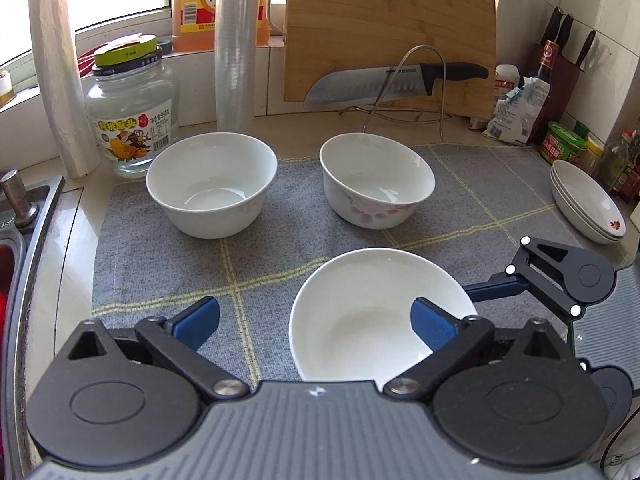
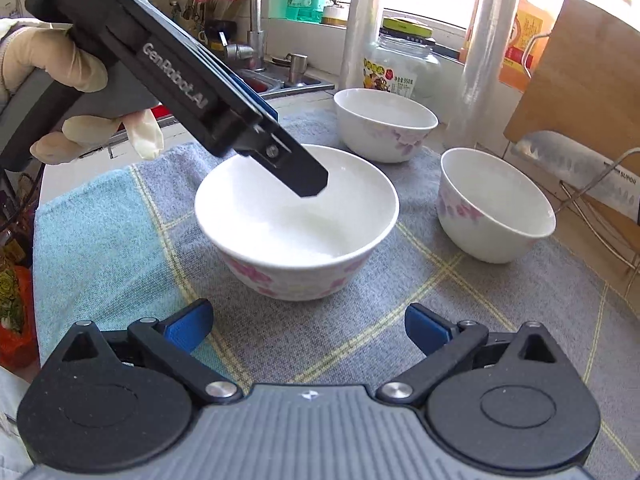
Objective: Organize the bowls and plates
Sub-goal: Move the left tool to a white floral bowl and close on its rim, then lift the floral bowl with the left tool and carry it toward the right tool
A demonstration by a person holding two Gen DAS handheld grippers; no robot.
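Three white bowls with pink flowers stand on a grey checked cloth (image 1: 160, 264). The near bowl (image 1: 372, 332) (image 2: 296, 224) lies under my left gripper (image 1: 316, 320), which is open, with its right finger over the bowl's inside and its left finger over the cloth. In the right wrist view the left gripper's finger (image 2: 296, 172) hangs over that bowl. Two more bowls stand behind it, at far left (image 1: 212, 184) (image 2: 384, 124) and far right (image 1: 376, 184) (image 2: 496, 208). My right gripper (image 2: 308, 326) is open and empty, just short of the near bowl. A stack of white plates (image 1: 586, 202) sits at the right.
A glass jar (image 1: 132, 120), two film rolls (image 1: 60, 80), an oil bottle (image 1: 216, 0), and a cutting board (image 1: 392, 36) with a knife (image 1: 396, 80) on a wire rack line the back. A sink (image 1: 24, 248) lies at the left. Sauce bottles and jars (image 1: 560, 148) crowd the right corner.
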